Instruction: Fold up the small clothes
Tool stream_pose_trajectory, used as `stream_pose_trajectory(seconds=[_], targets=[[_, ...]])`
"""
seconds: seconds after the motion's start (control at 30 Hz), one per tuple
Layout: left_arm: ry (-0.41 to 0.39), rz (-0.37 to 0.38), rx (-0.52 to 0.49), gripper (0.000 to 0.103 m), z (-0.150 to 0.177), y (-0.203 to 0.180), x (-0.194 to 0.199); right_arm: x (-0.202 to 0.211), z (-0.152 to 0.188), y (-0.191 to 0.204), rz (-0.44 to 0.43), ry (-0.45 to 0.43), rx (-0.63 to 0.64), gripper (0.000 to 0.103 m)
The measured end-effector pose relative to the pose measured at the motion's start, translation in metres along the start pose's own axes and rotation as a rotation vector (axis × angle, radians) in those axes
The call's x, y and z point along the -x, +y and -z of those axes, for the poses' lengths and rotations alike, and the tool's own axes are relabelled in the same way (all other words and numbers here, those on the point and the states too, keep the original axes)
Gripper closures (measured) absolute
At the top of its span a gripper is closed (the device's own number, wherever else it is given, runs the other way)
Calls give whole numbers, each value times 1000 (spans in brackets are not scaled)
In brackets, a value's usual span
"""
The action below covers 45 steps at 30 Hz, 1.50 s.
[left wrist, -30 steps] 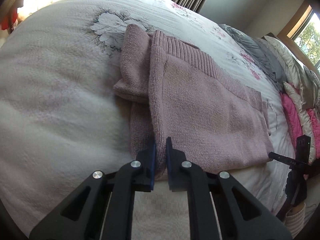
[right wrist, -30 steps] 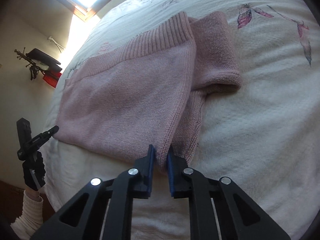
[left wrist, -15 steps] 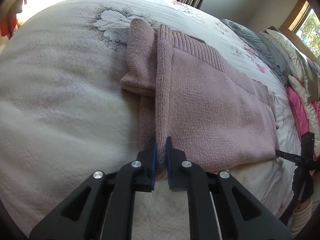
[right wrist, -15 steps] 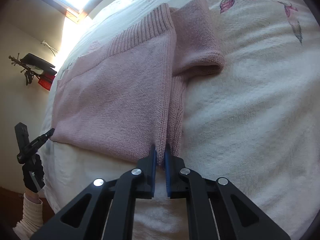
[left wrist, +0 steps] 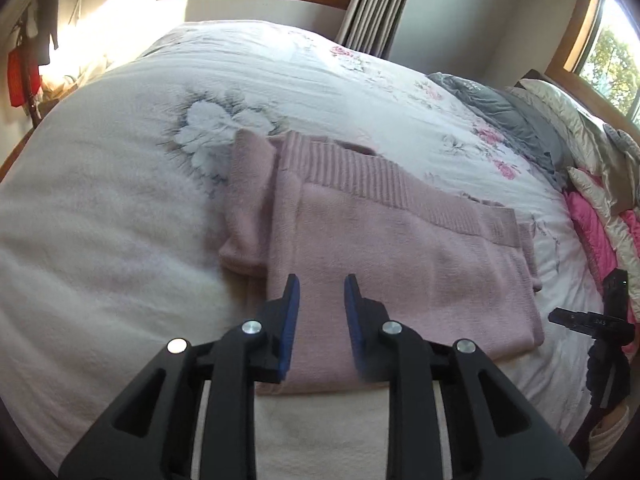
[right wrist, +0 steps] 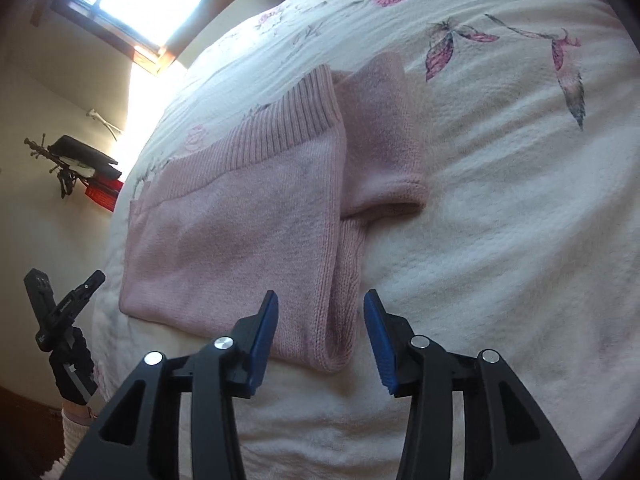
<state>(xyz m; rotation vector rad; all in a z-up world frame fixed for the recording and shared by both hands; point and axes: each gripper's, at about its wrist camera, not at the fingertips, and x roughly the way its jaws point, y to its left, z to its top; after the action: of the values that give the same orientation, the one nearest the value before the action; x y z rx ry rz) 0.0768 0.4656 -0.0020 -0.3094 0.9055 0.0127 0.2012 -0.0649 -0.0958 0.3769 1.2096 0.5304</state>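
Sweater: folded, flat on the bed, centre of both views; ribbed hem toward the top, sleeve poking out beside the fold.
Left tongs: parted, nothing between the pads, hovering over the near edge at lower centre.
Right tongs: parted wide, empty, straddling the folded corner at lower centre.
Step in hand: judged to be letting go after a fold.
Doing it well: lift straight off, avoid snagging knit, then tuck the stray sleeve before another fold.
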Motion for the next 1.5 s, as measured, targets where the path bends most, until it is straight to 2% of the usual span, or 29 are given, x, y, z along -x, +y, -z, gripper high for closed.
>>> stream_pose_trajectory(seconds=[0.27, 0.53, 0.73, 1.03, 1.5], targets=[[98, 72, -101, 77, -15, -84, -75, -34, -23, -29, -85, 56, -126, 57], [172, 78, -121, 77, -9, -108, -131, -56, -29, -38, -163, 56, -176, 61], [177, 93, -103, 77, -9, -104, -140, -70, -35, -39, -199, 36, -205, 66], [175, 95, -99, 77, -6, -105, -144, -75, -34, -47, -231, 11, -246, 80], [174, 118, -74, 77, -5, -99, -143, -74, -31, -41, -200, 2, -243, 82]])
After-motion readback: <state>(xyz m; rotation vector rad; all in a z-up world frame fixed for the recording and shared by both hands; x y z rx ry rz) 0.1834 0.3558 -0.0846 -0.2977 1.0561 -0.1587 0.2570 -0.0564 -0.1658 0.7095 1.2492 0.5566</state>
